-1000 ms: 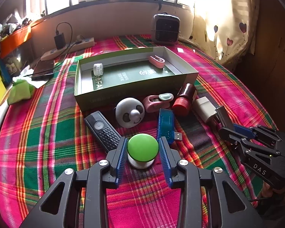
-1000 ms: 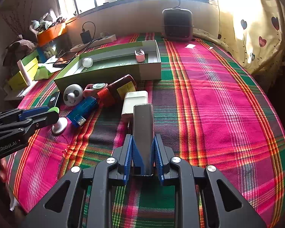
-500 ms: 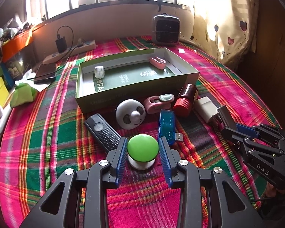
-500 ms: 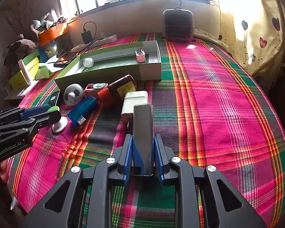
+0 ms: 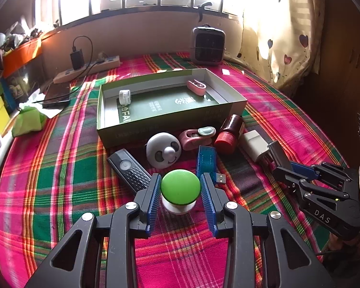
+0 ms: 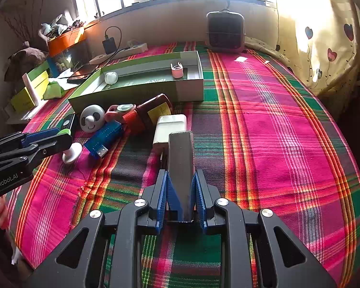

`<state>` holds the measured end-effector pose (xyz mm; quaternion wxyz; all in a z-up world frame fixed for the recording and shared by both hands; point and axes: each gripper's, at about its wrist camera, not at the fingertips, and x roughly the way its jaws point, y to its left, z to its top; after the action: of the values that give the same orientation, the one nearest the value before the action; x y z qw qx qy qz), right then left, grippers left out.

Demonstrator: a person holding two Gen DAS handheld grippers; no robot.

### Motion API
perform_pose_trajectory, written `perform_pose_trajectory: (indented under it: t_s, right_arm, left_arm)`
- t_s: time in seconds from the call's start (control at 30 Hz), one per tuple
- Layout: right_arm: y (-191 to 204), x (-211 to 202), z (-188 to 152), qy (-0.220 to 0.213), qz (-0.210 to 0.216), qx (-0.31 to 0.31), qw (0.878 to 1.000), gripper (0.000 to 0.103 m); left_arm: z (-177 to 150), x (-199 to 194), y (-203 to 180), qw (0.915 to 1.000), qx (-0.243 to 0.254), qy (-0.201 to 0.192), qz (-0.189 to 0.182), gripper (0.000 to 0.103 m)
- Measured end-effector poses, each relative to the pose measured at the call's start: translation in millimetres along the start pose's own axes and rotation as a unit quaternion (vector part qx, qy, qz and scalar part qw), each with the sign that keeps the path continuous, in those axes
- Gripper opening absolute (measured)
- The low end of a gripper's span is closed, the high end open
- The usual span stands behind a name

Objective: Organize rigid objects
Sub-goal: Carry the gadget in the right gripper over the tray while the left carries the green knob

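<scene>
A: How is the left gripper [image 5: 180, 187] set?
B: Its pads are pressed on the green knob [image 5: 180, 186].
A: And the right gripper [image 6: 180, 189]?
B: It is clamped on the metal bar [image 6: 181, 168], right of the knob.

- Left wrist view: low, close behind its tongs [image 5: 181, 193], angled down toward the window.
- Right wrist view: likewise, further right.
- Shared: green box [image 5: 156, 129] [image 6: 132, 96], plaid cloth [image 5: 60, 168] [image 6: 276, 132].

We are seeing a cloth [image 5: 60, 168] showing pink, green and red plaid. A green-capped white button [image 5: 180, 187] is sitting centrally; at its twelve o'clock a green box [image 5: 170, 122] is lying, at one o'clock a translucent blue stick [image 5: 206, 159].
</scene>
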<state>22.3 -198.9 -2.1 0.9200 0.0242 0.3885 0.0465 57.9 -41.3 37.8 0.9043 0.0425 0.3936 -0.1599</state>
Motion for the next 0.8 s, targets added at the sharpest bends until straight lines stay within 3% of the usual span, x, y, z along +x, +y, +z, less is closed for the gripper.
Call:
perform_pose_trajectory:
  t_s: [0.8]
  right_arm:
    - [6, -12, 9, -0.021, -0.004, -0.013, 1.0, 0.011]
  left_arm:
    - [5, -12, 9, 0.9998, -0.011, -0.015, -0.005, 0.033]
